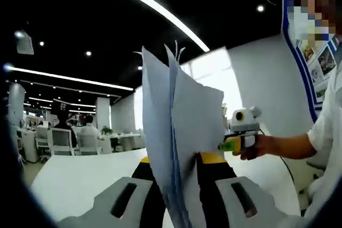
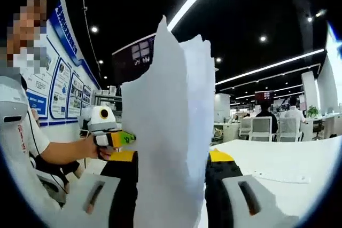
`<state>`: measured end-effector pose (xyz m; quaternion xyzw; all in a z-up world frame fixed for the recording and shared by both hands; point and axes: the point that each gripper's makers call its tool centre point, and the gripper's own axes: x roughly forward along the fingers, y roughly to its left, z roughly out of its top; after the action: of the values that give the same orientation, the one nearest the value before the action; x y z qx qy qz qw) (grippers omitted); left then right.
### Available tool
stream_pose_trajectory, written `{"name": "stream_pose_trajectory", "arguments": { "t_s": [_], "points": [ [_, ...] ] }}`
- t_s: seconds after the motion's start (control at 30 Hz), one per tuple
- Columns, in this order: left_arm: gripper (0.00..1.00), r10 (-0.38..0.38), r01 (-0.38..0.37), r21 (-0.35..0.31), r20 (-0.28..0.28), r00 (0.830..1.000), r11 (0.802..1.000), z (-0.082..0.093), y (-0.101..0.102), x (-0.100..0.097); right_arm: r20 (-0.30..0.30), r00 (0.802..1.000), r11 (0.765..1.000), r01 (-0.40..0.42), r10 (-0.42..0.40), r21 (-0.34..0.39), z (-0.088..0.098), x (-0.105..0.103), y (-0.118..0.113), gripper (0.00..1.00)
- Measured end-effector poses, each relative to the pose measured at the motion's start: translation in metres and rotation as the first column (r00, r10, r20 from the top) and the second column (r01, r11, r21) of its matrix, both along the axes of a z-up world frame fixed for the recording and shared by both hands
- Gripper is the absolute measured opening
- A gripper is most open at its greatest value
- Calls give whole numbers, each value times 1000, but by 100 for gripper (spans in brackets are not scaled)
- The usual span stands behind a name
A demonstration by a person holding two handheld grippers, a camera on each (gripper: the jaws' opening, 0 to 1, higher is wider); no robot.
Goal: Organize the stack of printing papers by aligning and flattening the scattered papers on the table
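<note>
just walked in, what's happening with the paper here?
A person holds a gripper in each hand and has the stack of papers clamped upright from opposite edges above the white table. The left gripper and the right gripper are each shut on it. The sheets are not yet aligned: their top edges fan apart at uneven heights. One loose sheet lies flat on the table.

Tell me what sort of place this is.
Likely an open-plan office: white swivel chairs at desks, long ceiling light strips, blue-and-white wall display boards, and a large white table.
</note>
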<state>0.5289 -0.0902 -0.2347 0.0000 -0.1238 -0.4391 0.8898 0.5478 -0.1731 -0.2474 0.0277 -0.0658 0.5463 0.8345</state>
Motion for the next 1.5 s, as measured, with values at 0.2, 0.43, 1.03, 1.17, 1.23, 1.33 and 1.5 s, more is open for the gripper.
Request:
{"name": "stream_pose_trajectory", "arguments": {
  "t_s": [0.2,0.43,1.03,1.17,1.23,1.33,1.5],
  "points": [
    [7,-77,75,66,27,997,995,0,-10,-15,73,995,998,-65,65,2,4,-17,-3,11],
    [6,-287,284,-67,-35,957,956,14,-6,-37,17,984,978,-180,179,107,15,-9,-18,51],
    [6,-222,228,24,-154,963,973,-6,-2,-6,27,949,948,-316,315,24,6,-15,13,0],
    [6,-19,30,103,-98,995,994,-2,-3,21,17,990,990,-140,139,25,12,5,11,0],
    [7,34,-29,94,-48,998,995,8,-8,26,44,996,995,-85,83,52,19,10,9,0],
    [6,-92,95,35,-70,993,995,16,-17,6,57,985,978,-168,162,124,29,-4,4,0],
    [6,-203,206,6,-120,972,979,10,-15,-8,34,965,919,-260,262,296,65,-5,-18,23]
  ]
}}
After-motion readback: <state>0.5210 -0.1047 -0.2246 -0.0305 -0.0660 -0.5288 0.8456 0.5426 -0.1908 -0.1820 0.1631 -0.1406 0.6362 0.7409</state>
